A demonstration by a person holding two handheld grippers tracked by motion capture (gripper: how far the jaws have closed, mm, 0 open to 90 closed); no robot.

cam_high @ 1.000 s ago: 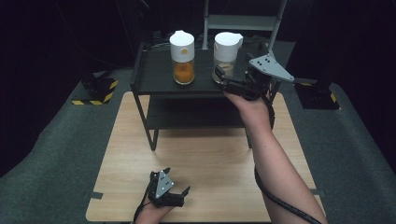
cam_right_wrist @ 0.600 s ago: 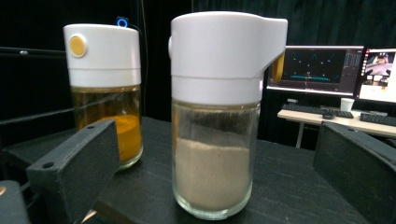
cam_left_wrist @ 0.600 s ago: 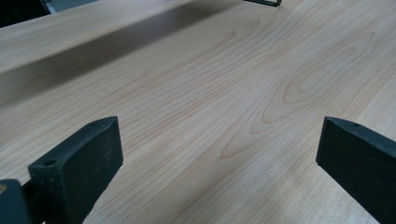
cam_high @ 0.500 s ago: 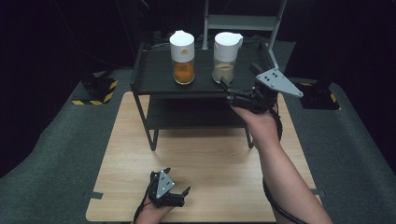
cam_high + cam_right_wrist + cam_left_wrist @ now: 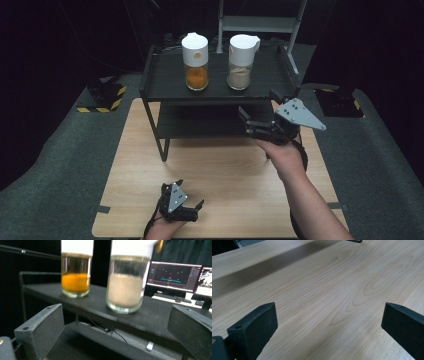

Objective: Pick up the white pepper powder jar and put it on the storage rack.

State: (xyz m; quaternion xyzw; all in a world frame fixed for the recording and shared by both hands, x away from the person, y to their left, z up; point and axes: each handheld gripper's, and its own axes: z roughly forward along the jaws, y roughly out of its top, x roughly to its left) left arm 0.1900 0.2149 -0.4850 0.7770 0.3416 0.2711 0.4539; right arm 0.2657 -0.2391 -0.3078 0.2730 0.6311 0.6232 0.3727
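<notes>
Two white-lidded glass jars stand on the top shelf of a black rack (image 5: 170,80): one holds orange powder (image 5: 196,62), the other beige powder (image 5: 241,62). My right gripper (image 5: 257,107) hangs open in front of the rack's right end, below the shelf edge and clear of both jars. In the right gripper view the orange jar (image 5: 75,277) and the beige jar (image 5: 126,287) stand beyond the wide-apart jaws of that gripper (image 5: 117,322). My left gripper (image 5: 192,195) rests open at the wooden table's (image 5: 225,170) near edge, nothing between its jaws (image 5: 329,322).
The rack has a lower shelf (image 5: 200,122) and thin legs (image 5: 161,142) standing on the table. A yellow-and-black striped block (image 5: 102,100) lies on the floor at left. Lit monitors (image 5: 172,276) and a keyboard sit behind the rack. A metal frame (image 5: 260,22) rises at the back.
My right gripper has drawn back from beside the beige jar, down and toward the person, and stays open. Both jars and the left gripper have not moved.
</notes>
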